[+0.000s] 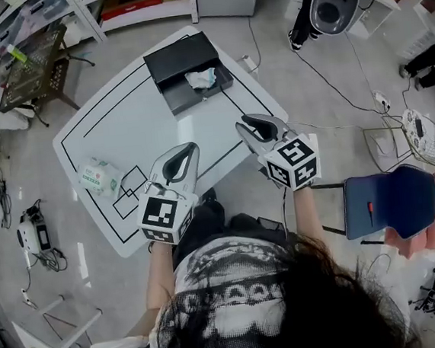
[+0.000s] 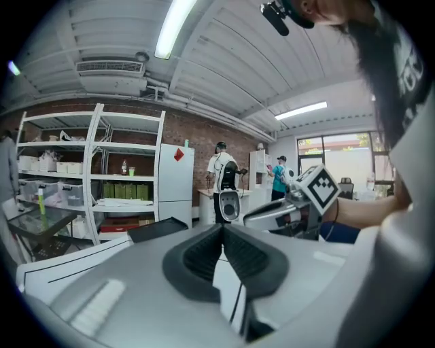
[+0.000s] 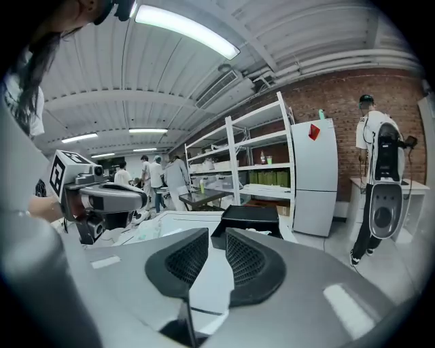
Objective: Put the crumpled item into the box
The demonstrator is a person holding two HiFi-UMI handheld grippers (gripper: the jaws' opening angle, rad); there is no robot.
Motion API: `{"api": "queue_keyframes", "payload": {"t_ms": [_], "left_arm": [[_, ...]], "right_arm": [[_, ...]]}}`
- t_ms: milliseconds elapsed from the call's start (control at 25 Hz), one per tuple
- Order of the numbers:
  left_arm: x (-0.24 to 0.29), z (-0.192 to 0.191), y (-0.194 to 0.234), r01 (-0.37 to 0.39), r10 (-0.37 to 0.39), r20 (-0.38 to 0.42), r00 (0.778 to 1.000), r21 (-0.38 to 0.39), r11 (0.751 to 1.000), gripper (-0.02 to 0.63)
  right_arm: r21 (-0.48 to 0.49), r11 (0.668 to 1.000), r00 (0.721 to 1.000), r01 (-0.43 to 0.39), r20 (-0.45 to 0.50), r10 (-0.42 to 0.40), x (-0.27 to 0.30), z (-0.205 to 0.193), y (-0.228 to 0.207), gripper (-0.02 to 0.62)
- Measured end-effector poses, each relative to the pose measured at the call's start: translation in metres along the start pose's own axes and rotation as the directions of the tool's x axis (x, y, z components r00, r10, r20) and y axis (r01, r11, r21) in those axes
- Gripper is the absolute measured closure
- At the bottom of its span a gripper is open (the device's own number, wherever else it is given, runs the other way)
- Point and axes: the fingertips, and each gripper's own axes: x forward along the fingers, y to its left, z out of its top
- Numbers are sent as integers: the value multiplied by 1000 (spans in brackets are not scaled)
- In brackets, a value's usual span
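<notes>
A black box (image 1: 162,62) stands open at the far end of the white table (image 1: 120,117). Inside its tray lies the crumpled pale item (image 1: 200,78). Both grippers hover over the table's near edge, well short of the box. My left gripper (image 1: 190,147) has its pads touching at the tips (image 2: 221,230) and holds nothing. On the other side, my right gripper (image 1: 243,122) points toward the box (image 3: 248,221); a narrow gap (image 3: 217,234) shows between its pads, with nothing in it.
A green and white tissue pack (image 1: 99,177) lies on the table's left side. A blue chair (image 1: 392,202) stands to the right, a dark side table (image 1: 35,68) at far left. Cables run across the floor. People stand by the shelves in the gripper views.
</notes>
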Motion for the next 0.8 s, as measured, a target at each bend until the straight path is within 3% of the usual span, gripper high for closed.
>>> {"api": "queue_keyframes", "payload": {"t_ms": [440,800], "left_arm": [[-19,-7,-73,2,-2,-6,1000,9,1000,606],[-50,-28,-115,-44,43,-34,998,-18,999,606]], "right_arm": [[48,999,1000,-12,20,11,-83,-42,33,515],[48,997,997,-53,49,51,-128,-61,67,527]]}}
